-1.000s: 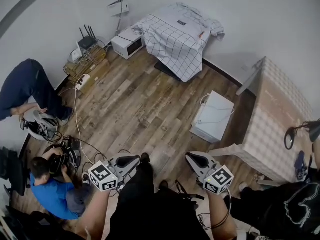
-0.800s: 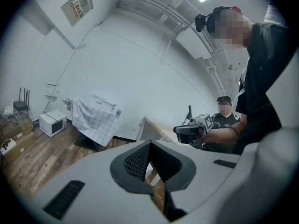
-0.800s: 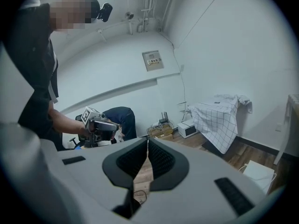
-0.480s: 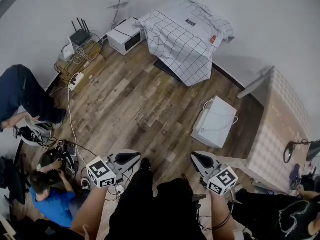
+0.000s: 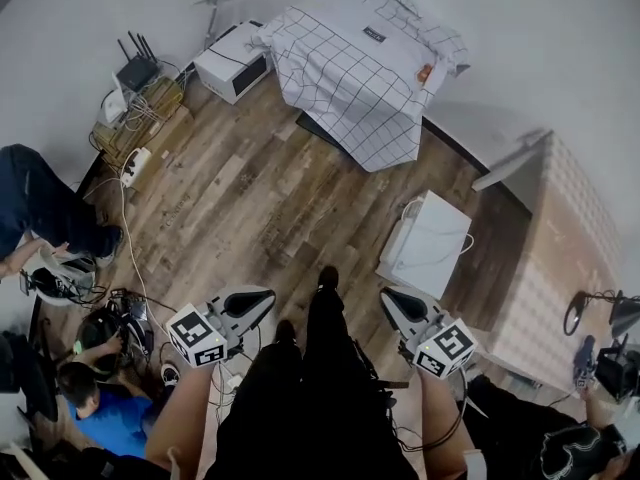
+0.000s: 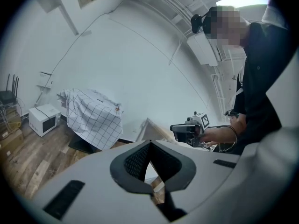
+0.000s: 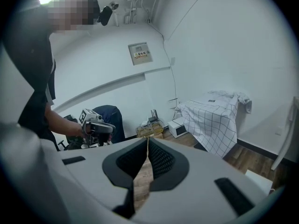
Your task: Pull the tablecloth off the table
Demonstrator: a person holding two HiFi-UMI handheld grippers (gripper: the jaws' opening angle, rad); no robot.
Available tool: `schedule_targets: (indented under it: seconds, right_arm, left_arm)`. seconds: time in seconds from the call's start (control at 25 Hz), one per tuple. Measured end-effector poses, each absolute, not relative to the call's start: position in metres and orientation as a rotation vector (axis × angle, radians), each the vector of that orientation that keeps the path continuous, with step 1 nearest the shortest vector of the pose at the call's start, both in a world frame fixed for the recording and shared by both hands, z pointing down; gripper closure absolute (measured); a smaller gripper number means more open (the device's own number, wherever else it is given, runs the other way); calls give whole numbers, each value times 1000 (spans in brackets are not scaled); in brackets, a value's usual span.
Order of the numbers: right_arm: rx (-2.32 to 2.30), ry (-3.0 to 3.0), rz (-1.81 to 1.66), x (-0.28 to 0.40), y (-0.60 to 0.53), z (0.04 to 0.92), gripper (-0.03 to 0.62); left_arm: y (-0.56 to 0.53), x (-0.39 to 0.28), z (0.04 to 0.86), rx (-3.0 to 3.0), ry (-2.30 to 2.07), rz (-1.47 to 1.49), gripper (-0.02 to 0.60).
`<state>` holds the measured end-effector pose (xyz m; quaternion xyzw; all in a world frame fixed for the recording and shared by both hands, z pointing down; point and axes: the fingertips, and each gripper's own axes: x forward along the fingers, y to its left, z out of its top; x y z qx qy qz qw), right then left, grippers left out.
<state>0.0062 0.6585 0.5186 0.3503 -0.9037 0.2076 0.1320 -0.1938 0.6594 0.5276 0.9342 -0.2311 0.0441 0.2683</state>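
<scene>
Grey moulded left hand-held gripper [image 5: 263, 301], ribbed black jaws pressed together on nothing, white grid-checked tablecloth [image 5: 345, 78] draped in soft folds by the far wall, right hand-held gripper [image 5: 389, 300] likewise closed, empty, over wood-plank floor [image 5: 250, 198].

The person wears black trousers [image 5: 318, 383] and a black short-sleeved top [image 6: 262, 85]. The pale grey plastic left gripper [image 5: 266, 297] and matching right gripper [image 5: 388, 298] have black ribbed pads [image 6: 134, 162]. Each carries a white cube with black square markers [image 5: 197, 335]. A thin black cable [image 5: 458, 415] trails from the right one.
</scene>
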Motion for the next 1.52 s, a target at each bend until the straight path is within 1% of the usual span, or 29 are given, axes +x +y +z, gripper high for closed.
schedule_targets:
  seconds: [0.2, 0.36, 0.52, 0.72, 0.92, 1.08, 1.28, 1.52]
  right_arm:
    - [971, -2673, 560, 21, 578, 509, 572]
    - [924, -2715, 539, 37, 515, 498, 572]
    - [871, -2752, 524, 42, 459, 479, 572]
    - [796, -2796, 499, 52, 406, 481, 572]
    - [821, -2839, 487, 43, 345, 467, 572]
    - [825, -2830, 474, 49, 311, 477, 572]
    - [863, -2761, 476, 35, 245, 480, 572]
    - [914, -2696, 475, 6, 159, 473, 572]
  left_arm:
    - [594, -175, 524, 2504, -663, 155, 572]
    - [537, -157, 506, 2526, -716, 154, 572]
    - [486, -143, 492, 2519, -751, 170, 571]
    - [436, -118, 485, 2539, -790, 174, 572]
    - [383, -124, 473, 2543, -810, 196, 571]
    - [349, -123, 481, 2560, -803, 181, 572]
    - [274, -157, 487, 2517, -820, 142, 572]
    - [177, -188, 495, 2518, -729, 98, 572]
